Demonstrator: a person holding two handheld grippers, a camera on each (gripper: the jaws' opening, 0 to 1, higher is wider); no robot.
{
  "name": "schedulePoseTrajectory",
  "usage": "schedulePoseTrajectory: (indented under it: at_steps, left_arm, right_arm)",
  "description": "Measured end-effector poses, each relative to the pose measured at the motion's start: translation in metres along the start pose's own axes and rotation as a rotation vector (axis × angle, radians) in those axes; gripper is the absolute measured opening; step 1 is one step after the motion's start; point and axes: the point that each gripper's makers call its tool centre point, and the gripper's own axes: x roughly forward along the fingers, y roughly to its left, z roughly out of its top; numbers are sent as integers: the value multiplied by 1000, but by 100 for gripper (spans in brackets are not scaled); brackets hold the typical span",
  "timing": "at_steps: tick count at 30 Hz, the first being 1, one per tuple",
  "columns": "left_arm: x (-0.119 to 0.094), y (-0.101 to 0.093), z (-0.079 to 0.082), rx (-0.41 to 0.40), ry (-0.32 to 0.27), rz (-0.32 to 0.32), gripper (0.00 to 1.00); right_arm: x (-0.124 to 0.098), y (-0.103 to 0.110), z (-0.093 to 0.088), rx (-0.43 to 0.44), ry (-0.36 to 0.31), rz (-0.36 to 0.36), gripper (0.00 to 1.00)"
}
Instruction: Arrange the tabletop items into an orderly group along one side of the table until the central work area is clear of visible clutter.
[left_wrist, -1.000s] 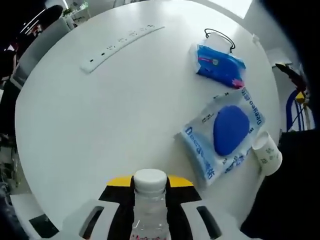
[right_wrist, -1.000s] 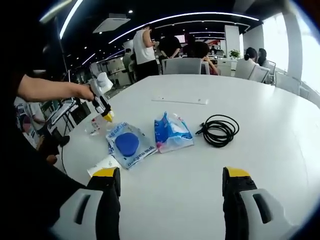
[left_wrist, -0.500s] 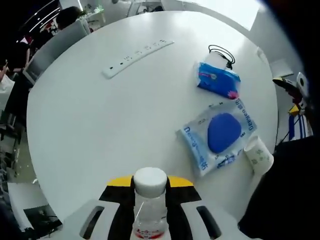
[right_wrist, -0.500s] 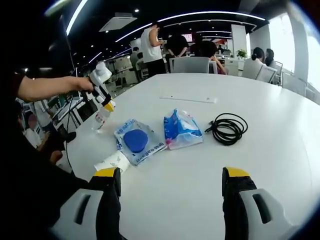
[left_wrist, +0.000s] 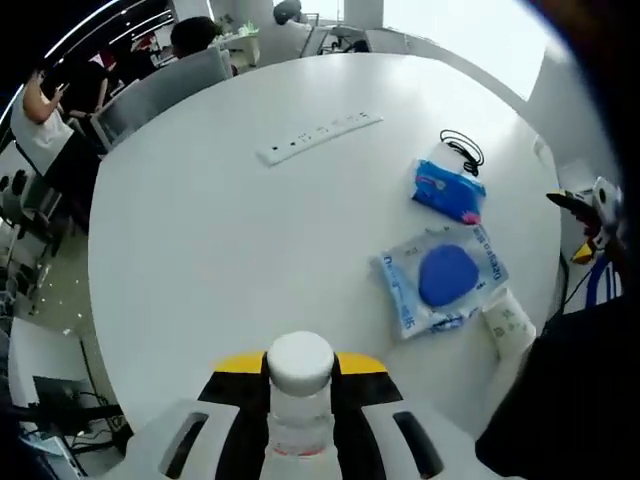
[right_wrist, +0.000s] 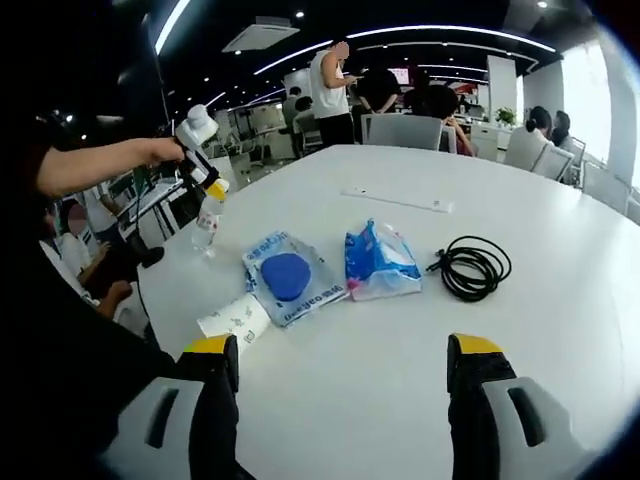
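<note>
L gripper (left_wrist: 300, 400) is clamped on a clear water bottle (left_wrist: 300, 372) w/ white cap, held up above the round white table (left_wrist: 220, 250); in the right gripper view the same bottle (right_wrist: 207, 222) hangs from that gripper over the table's near-left edge, a bare forearm (right_wrist: 95, 165) behind it. R gripper (right_wrist: 340, 400) has jaws spread wide, nothing between them, hovering over bare tabletop at the near edge. Items on the table, per right gripper view: paper cup (right_wrist: 233, 319) lying on its side near the left edge; just beside it a clear pouch w/ a blue round pad inside (right_wrist: 291, 279); next to that a blue wipes pack (right_wrist: 378, 262); then a coiled black cable (right_wrist: 476, 269), close to the pack, can't tell if touching. White power strip (right_wrist: 397, 199) lies farther back, well apart from the rest. Same set in the left gripper view: power strip (left_wrist: 320, 137), wipes pack (left_wrist: 449, 189), pouch (left_wrist: 444, 278), cup (left_wrist: 508, 322), cable (left_wrist: 462, 150). Bkgd: office w/ chairs, several people sitting or standing beyond the table.
</note>
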Motion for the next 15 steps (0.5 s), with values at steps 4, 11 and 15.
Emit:
schedulePoseTrajectory:
  at_steps: [4, 11, 15]
  left_arm:
    - [-4, 12, -6, -47, -20, 22, 20]
    - [-10, 27, -15, -125, -62, 61, 20]
    - [-15, 32, -21, -171, -99, 83, 20]
  right_arm:
    - [1, 3, 15, 13, -54, 19, 91]
    - [0, 0, 28, 1, -99, 13, 100]
    - [-2, -6, 28, -2, -92, -3, 100]
